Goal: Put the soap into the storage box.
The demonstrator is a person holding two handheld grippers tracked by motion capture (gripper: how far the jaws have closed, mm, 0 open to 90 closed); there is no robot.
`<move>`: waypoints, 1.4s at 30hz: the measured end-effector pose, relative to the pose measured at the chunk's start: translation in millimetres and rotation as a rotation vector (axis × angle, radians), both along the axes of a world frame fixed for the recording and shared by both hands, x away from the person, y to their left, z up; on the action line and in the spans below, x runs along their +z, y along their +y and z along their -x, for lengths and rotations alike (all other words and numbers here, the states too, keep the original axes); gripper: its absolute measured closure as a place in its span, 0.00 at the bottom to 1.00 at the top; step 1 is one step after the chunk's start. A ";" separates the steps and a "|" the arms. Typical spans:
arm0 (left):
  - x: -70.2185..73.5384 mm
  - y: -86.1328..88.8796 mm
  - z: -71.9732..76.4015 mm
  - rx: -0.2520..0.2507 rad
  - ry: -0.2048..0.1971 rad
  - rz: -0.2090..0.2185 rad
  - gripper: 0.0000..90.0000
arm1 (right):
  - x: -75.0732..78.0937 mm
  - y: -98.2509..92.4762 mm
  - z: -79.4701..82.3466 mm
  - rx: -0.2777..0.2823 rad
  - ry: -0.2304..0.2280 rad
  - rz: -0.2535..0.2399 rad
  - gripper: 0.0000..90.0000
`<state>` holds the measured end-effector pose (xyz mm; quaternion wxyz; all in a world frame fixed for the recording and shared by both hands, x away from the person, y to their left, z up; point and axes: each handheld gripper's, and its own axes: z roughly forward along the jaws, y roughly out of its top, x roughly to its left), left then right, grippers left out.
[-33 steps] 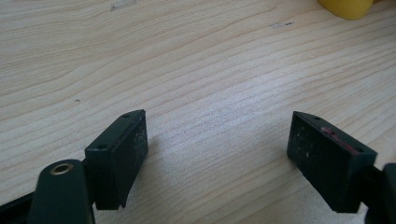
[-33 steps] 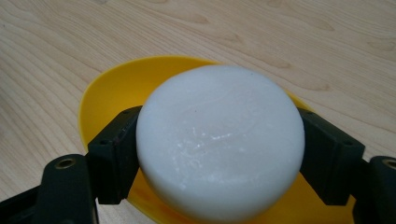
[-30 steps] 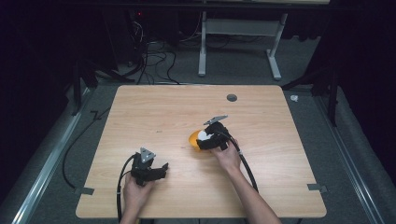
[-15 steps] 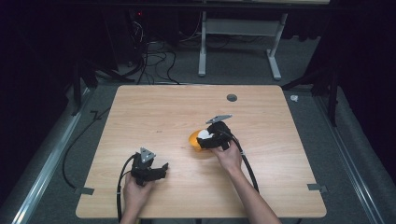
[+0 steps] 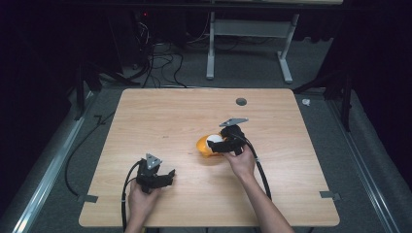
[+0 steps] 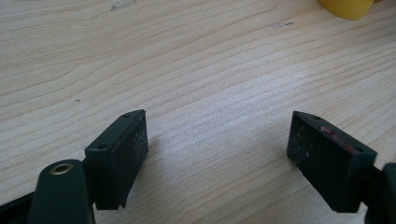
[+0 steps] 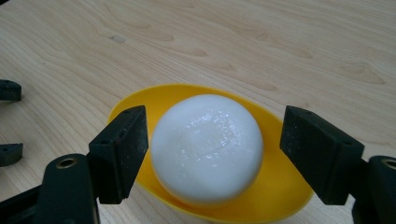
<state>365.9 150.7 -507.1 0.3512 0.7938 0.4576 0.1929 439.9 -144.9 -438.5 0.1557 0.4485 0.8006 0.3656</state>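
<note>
tabletop [image 5: 170, 116]: pale wood, fine brown grain lines
bowl [image 7: 280, 186]: bright yellow, plain
ball [image 7: 206, 142]: white, glossy, faintly speckled sheen on top
left gripper [image 6: 217, 154]: black jaws, reddish smear on one pad
right gripper [image 7: 212, 154]: black jaws, brass-coloured rivets
plate on each gripper [image 5: 152, 160]: grey
floor [image 5: 340, 121]: dark grey

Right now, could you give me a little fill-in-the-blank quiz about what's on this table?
1. The white ball sits in a ____ bowl.
2. The right gripper has its fingers ____, one on each side of the ball.
3. Between the left gripper fingers lies only bare ____ tabletop.

Missing words: yellow; open; wooden
</note>
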 end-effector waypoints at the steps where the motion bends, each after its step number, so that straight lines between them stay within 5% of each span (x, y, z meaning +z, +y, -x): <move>1: 0.0 0.0 0.0 0.000 0.000 0.000 0.23 | 0.9 -0.9 0.6 -0.001 -0.003 -0.002 0.27; 42: 0.0 -0.1 -0.1 0.002 0.001 0.000 0.23 | 31.0 -41.0 24.4 -0.036 -0.093 -0.075 0.30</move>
